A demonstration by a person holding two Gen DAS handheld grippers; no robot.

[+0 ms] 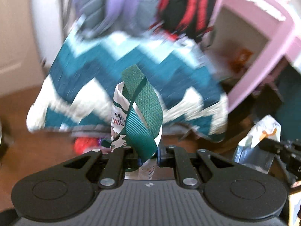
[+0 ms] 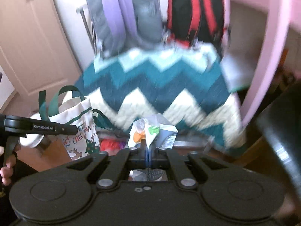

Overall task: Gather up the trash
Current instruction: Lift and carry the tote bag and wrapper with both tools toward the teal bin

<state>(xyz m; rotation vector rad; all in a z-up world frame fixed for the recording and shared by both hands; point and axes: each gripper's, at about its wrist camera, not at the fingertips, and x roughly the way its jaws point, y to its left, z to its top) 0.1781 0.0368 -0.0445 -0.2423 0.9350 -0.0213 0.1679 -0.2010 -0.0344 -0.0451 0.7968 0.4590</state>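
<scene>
Wrapper clamped in right gripper; left gripper grips tote bag handle, lower left. Bagging remains.

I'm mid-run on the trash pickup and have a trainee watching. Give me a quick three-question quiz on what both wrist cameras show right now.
1. True or false: the left gripper is clamped on the green strap of the white Christmas tote bag.
2. What is pinched in the right gripper? A) a red backpack B) a crumpled printed wrapper C) a purple jacket
3. Fill in: behind both grippers lies a teal and white ____-patterned blanket.

Key: 1 true. 2 B, the crumpled wrapper sticks up from the closed jaws. 3 zigzag.
</scene>
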